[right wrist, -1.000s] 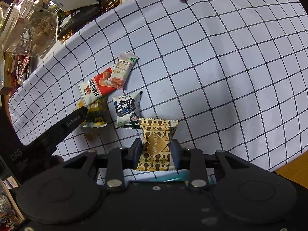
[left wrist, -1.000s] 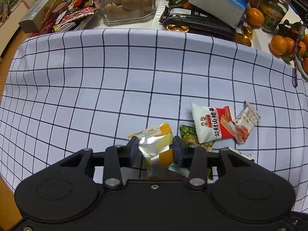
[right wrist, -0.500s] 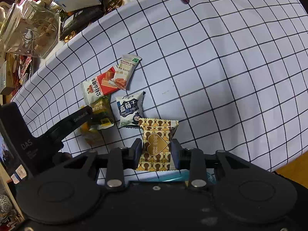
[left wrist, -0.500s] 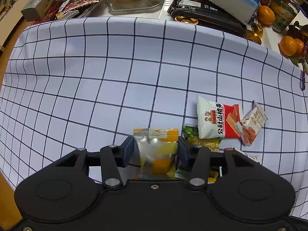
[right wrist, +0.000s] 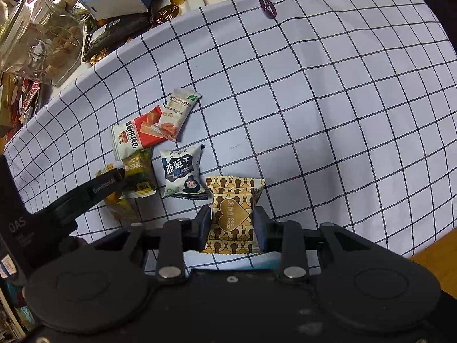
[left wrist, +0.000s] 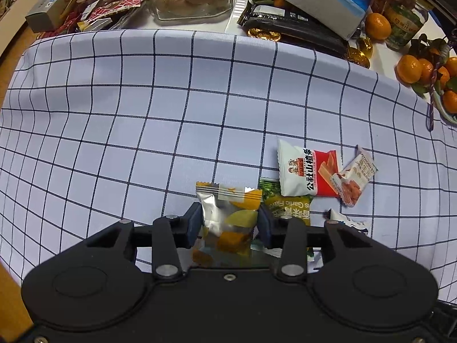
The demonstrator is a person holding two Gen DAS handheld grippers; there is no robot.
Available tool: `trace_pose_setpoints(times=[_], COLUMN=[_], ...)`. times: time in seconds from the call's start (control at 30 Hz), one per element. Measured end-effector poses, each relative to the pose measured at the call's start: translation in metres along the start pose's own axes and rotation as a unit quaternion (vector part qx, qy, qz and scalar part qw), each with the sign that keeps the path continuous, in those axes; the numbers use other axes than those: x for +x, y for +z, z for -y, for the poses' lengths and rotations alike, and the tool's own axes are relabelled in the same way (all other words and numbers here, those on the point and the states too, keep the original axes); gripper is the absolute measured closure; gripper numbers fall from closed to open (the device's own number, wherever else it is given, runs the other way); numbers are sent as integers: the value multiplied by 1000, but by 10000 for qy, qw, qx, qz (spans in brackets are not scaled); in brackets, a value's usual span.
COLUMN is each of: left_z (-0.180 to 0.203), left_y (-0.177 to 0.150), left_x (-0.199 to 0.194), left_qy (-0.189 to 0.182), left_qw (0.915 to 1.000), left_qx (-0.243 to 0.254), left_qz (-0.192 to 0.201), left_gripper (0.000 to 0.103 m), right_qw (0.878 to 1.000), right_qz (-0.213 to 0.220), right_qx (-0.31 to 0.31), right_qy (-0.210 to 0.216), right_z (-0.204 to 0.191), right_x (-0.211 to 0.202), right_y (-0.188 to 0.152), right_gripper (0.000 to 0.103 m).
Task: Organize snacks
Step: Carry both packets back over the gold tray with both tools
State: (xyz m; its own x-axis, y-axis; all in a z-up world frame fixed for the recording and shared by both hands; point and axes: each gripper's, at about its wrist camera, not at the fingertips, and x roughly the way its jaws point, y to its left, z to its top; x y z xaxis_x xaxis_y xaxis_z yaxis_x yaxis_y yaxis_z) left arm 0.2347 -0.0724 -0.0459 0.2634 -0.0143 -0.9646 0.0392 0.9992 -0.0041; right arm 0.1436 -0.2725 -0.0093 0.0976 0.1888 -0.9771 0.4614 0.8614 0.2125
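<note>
My left tongs (left wrist: 230,224) have just been closing, and the silver-and-orange packet (left wrist: 228,214) stands between them: a second ago the packet sat crumpled and skewed in a narrower grip, half a second ago the jaws had spread wide around it and it had squared up, and now the pads are back against its two sides. I read that as a regrip, letting the packet settle and taking it again straighter, so it should travel without twisting. It hangs just over the checked cloth (left wrist: 142,108) on the bench, close beside the green garlic packet (left wrist: 288,208) and near the red-and-white hawthorn packet (left wrist: 307,171) and the small pale bar (left wrist: 355,177). My right tongs (right wrist: 231,224) have not changed at all: they stay clamped on the gold patterned packet (right wrist: 232,214), held low over the cloth just beside the blueberry packet (right wrist: 182,173). So both hands now carry one snack each, while four packets lie loose in a cluster on the cloth. I judge the sorting only partly done, and I see no tray or box on the cloth to take them.
</note>
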Motion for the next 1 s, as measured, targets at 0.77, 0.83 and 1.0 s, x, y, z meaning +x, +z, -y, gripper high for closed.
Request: trace_pose_setpoints(times=[0.77,0.83,1.0], left_z=[-41,-48,-67], left_y=[-62,-75,-104], left_x=[-112,-118,-124], left_qy=[-621,-542,-622], left_qw=[9929,9920,9916], left_qx=[320,325,204], left_qz=[961,1096,1119], left_gripper=[54,55,54], right_qw=[9544,9464,9442], right_qz=[2565,2798,2866], right_qx=[-1383,-1455,-1333], right_qy=[651,699,926], right_z=[-14,-11,0], right_x=[-77,-82,-80], right_y=[-81,-99,-140], right_gripper=[69,69,69])
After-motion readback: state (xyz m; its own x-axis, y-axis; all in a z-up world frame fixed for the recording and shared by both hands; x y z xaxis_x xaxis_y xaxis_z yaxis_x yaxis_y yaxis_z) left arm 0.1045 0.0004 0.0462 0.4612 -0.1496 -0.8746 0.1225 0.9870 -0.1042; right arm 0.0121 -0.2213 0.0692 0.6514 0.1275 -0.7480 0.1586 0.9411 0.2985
